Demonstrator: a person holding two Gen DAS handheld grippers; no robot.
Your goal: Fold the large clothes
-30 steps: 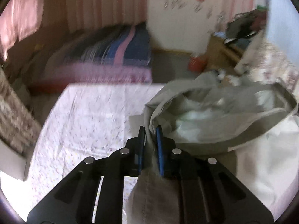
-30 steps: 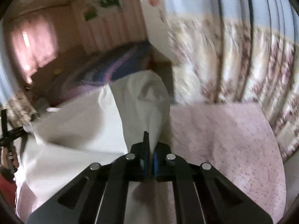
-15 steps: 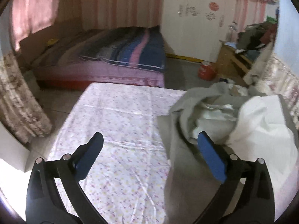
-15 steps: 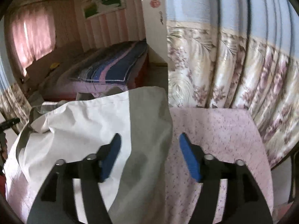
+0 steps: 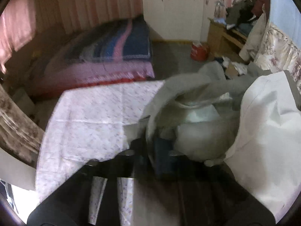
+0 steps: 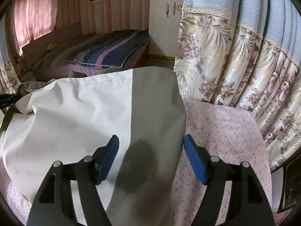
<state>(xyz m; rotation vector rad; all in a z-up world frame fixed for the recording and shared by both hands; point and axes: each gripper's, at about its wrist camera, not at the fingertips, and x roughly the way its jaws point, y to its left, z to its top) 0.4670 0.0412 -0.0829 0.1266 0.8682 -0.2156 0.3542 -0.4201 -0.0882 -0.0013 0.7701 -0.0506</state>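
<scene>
Garment [image 6: 105, 113] lay bunched, unfolded, on the surface [image 6: 222, 131] — right gripper [image 6: 151, 160] spread wide above it; left gripper [image 5: 160, 150] blurred, grip unclear.

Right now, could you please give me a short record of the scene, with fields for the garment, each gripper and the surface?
garment: grey and white jacket, crumpled, lying on the sheet
surface: pink floral bedsheet
right gripper: jaws wide open above the jacket's grey panel, holding nothing
left gripper: blurred, jaws close together around a grey fabric edge
background: bed with striped blanket, floral curtain
</scene>
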